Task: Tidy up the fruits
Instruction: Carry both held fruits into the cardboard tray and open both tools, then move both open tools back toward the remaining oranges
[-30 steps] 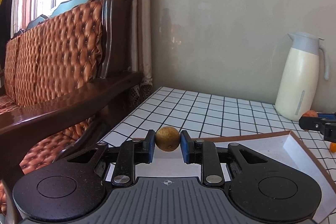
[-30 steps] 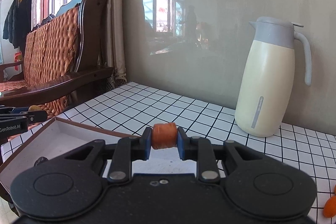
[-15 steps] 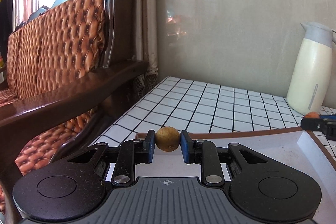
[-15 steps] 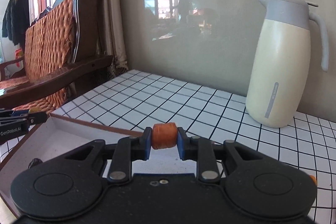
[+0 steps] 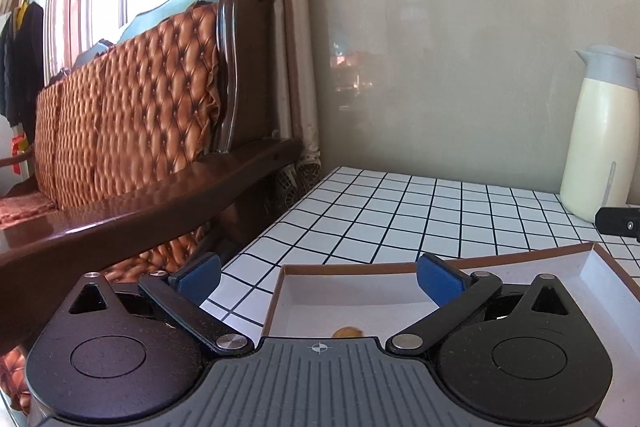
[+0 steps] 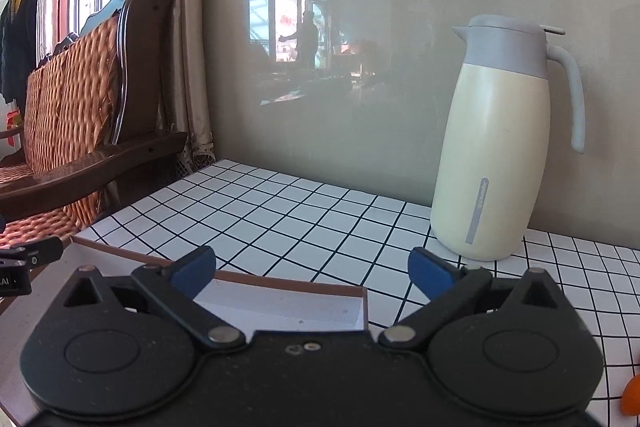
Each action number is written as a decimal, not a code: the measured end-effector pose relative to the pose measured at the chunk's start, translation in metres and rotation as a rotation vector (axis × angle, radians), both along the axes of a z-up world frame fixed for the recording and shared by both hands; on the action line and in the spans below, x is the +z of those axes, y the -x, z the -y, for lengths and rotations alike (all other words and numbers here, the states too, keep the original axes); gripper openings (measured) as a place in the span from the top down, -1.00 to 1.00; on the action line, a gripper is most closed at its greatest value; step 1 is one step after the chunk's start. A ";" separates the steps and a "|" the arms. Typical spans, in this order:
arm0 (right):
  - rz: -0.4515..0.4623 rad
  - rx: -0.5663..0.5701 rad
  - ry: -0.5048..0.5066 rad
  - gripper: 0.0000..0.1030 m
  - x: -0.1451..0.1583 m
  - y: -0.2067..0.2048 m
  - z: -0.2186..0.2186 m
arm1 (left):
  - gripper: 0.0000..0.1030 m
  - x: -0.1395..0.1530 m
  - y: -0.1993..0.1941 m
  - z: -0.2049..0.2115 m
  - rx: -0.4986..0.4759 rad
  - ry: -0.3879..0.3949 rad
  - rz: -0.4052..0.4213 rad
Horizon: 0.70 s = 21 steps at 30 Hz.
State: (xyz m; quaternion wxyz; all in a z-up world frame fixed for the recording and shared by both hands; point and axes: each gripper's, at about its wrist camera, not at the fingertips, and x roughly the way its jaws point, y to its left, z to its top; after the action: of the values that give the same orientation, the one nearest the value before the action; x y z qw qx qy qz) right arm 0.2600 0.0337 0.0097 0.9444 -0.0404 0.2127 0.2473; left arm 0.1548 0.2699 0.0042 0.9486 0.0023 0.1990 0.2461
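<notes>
Black-framed and blue-padded, your left gripper [image 5: 318, 277] hangs over the near corner of the white cardboard tray [image 5: 472, 291], its fingers [image 5: 438, 277] opening wide with nothing between them. Just beyond the gripper's body a small brownish-yellow fruit [image 5: 347, 331] lies on the tray floor, only its top showing, apart from both pads.

Your right gripper [image 6: 312, 269] is over the tray's other end, where the brown-edged wall [image 6: 280, 281] meets the checked bench [image 6: 304, 211]. Its fingers [image 6: 430, 273] are opening wide too, and nothing sits between them; the tray floor below is mostly hidden by the gripper's body, so you cannot tell from this view what lies there.

At the right edge of the right wrist view an orange fruit [image 6: 632, 395] rests on the bench outside the tray, partly cut off by the frame. That reads as work left: one fruit is plainly boxed, at least one waits on the bench, and how many more lie out of sight cannot be told.

Farther back a cream jug [image 6: 496, 163] with a grey lid stands on the bench against the grey wall. A dark wooden sofa [image 5: 168, 131] with quilted orange cushions runs alongside, under the curtained window.
</notes>
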 end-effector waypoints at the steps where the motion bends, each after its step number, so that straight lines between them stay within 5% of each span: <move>1: 0.005 -0.004 0.007 -0.89 0.001 0.002 0.000 | -1.00 0.001 0.001 0.003 0.004 -0.008 0.001; 8: 0.107 -0.052 0.072 -0.89 0.008 0.023 0.007 | -1.00 0.008 0.011 0.021 0.047 -0.034 0.005; 21: 0.073 -0.044 0.037 -0.89 0.009 0.050 0.046 | -1.00 0.023 0.036 0.057 0.038 0.012 0.092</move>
State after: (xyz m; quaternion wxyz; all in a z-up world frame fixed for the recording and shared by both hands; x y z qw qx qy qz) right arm 0.2102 -0.0128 0.0188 0.9559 -0.0621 0.1833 0.2209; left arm 0.1185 0.2130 0.0276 0.9519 -0.0183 0.1568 0.2628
